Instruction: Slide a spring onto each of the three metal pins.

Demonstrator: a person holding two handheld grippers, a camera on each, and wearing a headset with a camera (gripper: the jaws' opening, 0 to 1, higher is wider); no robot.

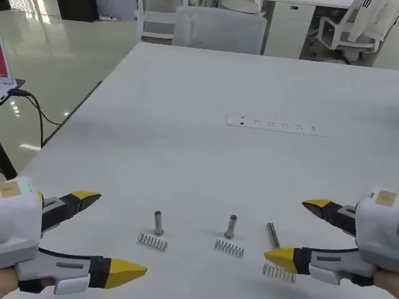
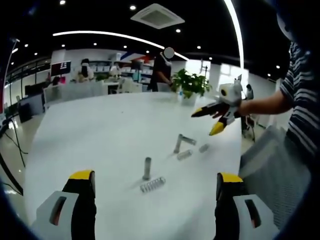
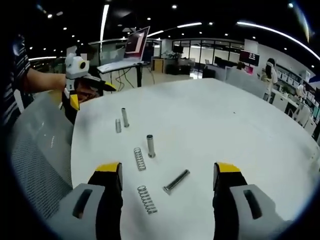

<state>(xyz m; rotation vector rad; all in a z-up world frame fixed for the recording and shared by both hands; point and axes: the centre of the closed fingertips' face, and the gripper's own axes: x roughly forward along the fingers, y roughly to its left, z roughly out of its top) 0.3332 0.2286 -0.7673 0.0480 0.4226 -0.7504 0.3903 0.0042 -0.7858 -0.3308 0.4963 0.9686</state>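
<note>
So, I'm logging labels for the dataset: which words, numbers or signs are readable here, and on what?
No text can be read.
On the table, the power strip: markings too small.
On the left gripper, a tan sticker: blurred.
On the right gripper, another tan sticker: blurred.

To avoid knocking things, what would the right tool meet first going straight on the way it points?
Likely the lying pin, centred ahead of the right tool; a spring lies nearer but off-centre. Height is unclear.
</note>
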